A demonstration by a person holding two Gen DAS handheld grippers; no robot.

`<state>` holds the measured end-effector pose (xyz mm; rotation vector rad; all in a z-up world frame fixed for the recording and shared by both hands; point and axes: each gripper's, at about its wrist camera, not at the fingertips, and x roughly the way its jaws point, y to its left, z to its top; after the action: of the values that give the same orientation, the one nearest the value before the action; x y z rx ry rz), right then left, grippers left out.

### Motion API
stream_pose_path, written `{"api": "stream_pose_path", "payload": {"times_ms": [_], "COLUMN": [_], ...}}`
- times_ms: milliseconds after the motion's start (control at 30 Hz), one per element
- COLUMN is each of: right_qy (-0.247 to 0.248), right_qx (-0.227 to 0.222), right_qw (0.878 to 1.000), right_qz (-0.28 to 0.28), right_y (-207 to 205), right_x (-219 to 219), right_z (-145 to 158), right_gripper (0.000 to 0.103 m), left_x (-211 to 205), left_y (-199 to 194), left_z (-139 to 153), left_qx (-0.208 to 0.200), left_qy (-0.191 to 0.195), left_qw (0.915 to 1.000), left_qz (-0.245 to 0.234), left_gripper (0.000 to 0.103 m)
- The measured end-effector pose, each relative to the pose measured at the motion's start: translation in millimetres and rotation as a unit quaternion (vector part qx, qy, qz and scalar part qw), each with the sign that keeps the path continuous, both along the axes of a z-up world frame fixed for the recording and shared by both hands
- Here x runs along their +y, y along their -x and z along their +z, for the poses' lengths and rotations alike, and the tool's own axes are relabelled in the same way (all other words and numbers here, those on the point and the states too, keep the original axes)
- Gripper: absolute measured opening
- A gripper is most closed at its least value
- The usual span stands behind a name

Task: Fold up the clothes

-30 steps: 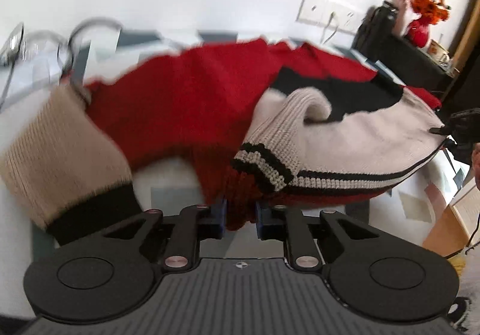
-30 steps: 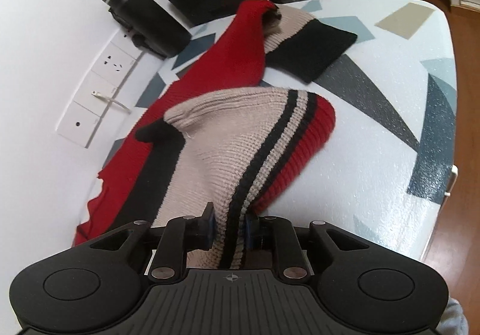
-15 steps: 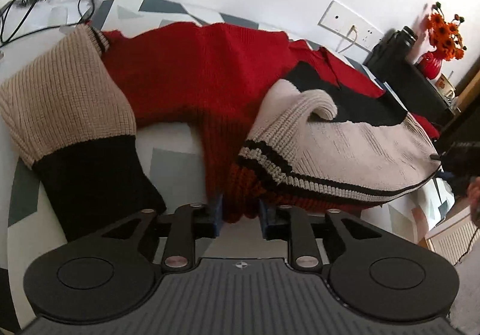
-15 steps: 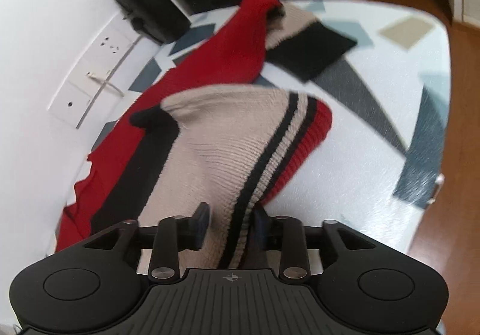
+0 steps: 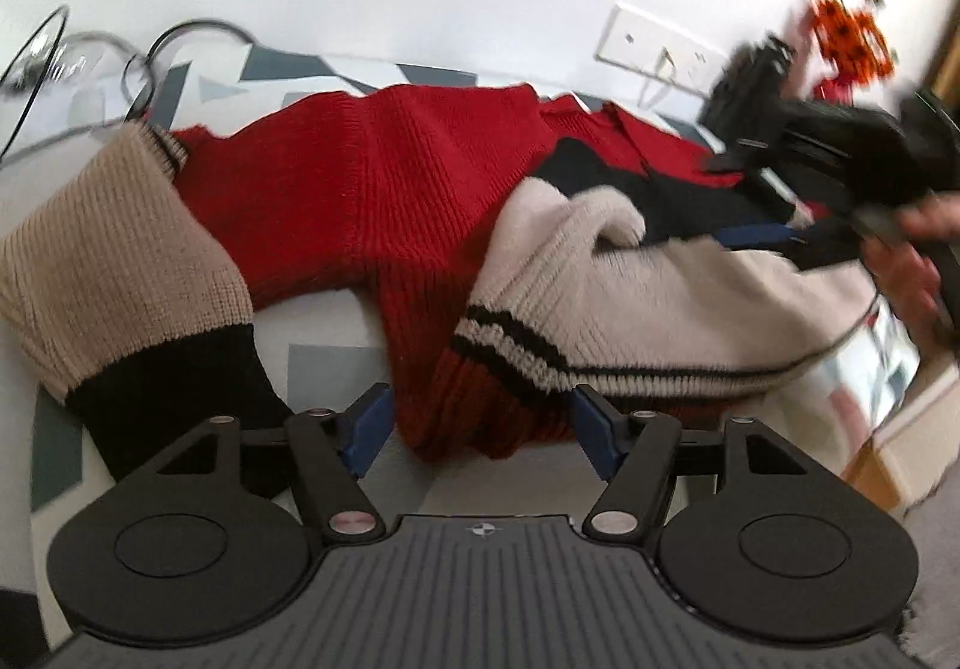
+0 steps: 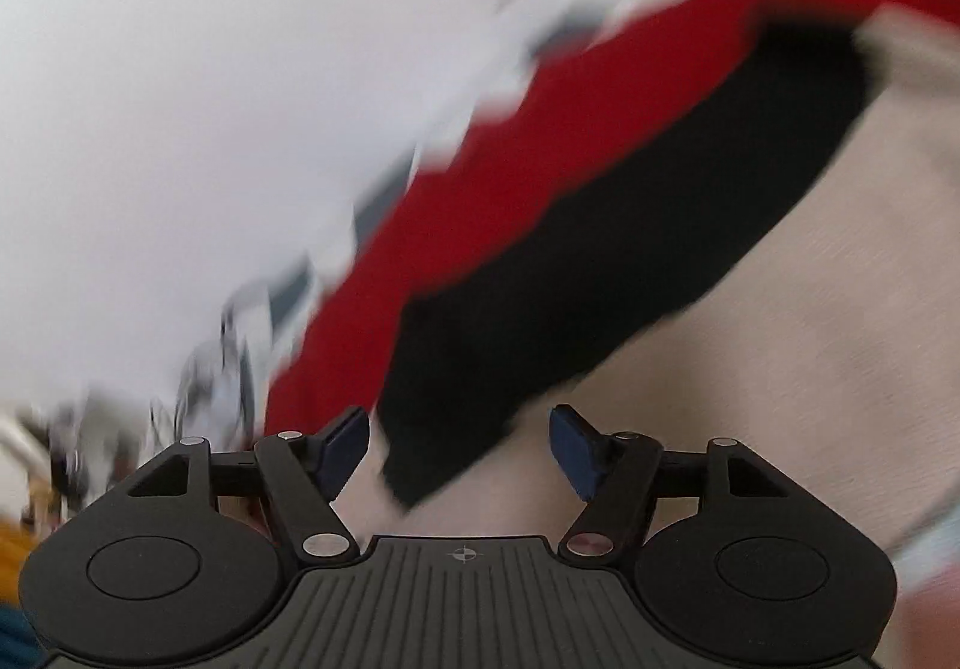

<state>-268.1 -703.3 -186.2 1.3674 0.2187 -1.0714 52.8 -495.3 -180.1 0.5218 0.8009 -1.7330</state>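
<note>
A red, black and beige knit sweater lies folded over on the patterned table. Its beige sleeve with a black cuff rests at the left. My left gripper is at the near edge with its jaws opening. The red ribbed hem lies loose between the pads, not pressed. The right wrist view is heavily blurred. There my right gripper hangs over the black panel and beige panel, jaws opening with nothing held. In the left wrist view it appears blurred at the right, with a hand behind it.
White wall sockets sit on the wall behind the sweater. Cables loop at the back left of the table. Orange flowers and a dark object stand at the back right. The table's right edge drops to the floor.
Both grippers have opened and let go of the sweater's hem. The right gripper has swung fast across the sweater and turned. The left gripper has stayed put.
</note>
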Motion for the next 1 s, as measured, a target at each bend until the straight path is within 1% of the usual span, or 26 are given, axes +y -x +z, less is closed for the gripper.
{"api": "stream_pose_path", "payload": {"times_ms": [67,133,167,200,233,267,333,400,500,600,700,767,833,867,1000], "right_qy": [-0.037,-0.04,-0.04,-0.033,-0.026,-0.019,0.001,0.032,0.071,0.092,0.084,0.075,0.063,0.061,0.074], "right_qx": [-0.01,-0.018,-0.021,-0.023,-0.025,-0.022,-0.025,-0.026,-0.03,-0.023,0.006,0.041,0.073,0.082,0.085], "right_qw": [0.999,0.999,0.999,0.999,0.999,1.0,1.0,0.999,0.996,0.993,0.993,0.992,0.989,0.989,0.986], "right_qz": [0.005,-0.003,-0.007,-0.004,0.001,0.006,0.012,0.024,0.047,0.063,0.081,0.097,0.108,0.107,0.121], "right_y": [-19,-28,-32,-36,-40,-44,-51,-62,-90,-120,-150,-164,-169,-169,-161], "right_x": [-14,-23,-26,-29,-32,-35,-40,-44,-61,-85,-107,-116,-119,-121,-114], "right_z": [-16,-20,-21,-20,-18,-14,-5,9,29,36,23,7,-10,-16,-21], "right_gripper": [0.062,0.055,0.047,0.032,0.022,0.01,0.009,0.009,0.008,0.008,0.008,0.008,0.009,0.009,0.009], "left_x": [3,5,5,6,6,7,9,12,14,14,14,13,13,12,0], "left_y": [2,0,-2,-3,-4,-5,-8,-15,-29,-40,-46,-49,-52,-54,-52], "left_z": [1,0,0,-1,-2,-3,-2,1,6,9,5,-2,-8,-10,-20], "left_qx": [-0.011,-0.003,0.001,0.005,0.006,0.008,0.017,0.027,0.056,0.098,0.134,0.139,0.145,0.152,0.143], "left_qy": [0.01,0.018,0.021,0.022,0.023,0.024,0.029,0.037,0.05,0.057,0.043,0.031,0.024,0.021,0.013], "left_qw": [0.9998,0.9997,0.9997,0.9996,0.9996,0.9995,0.9992,0.9986,0.9971,0.9934,0.9897,0.9891,0.9879,0.9868,0.9881], "left_qz": [-0.011,-0.014,-0.015,-0.015,-0.015,-0.018,-0.024,-0.025,-0.006,0.021,0.027,0.038,0.048,0.052,0.056], "left_gripper": [0.064,0.055,0.051,0.037,0.025,0.021,0.019,0.018,0.015,0.014,0.016,0.016,0.016,0.016,0.016]}}
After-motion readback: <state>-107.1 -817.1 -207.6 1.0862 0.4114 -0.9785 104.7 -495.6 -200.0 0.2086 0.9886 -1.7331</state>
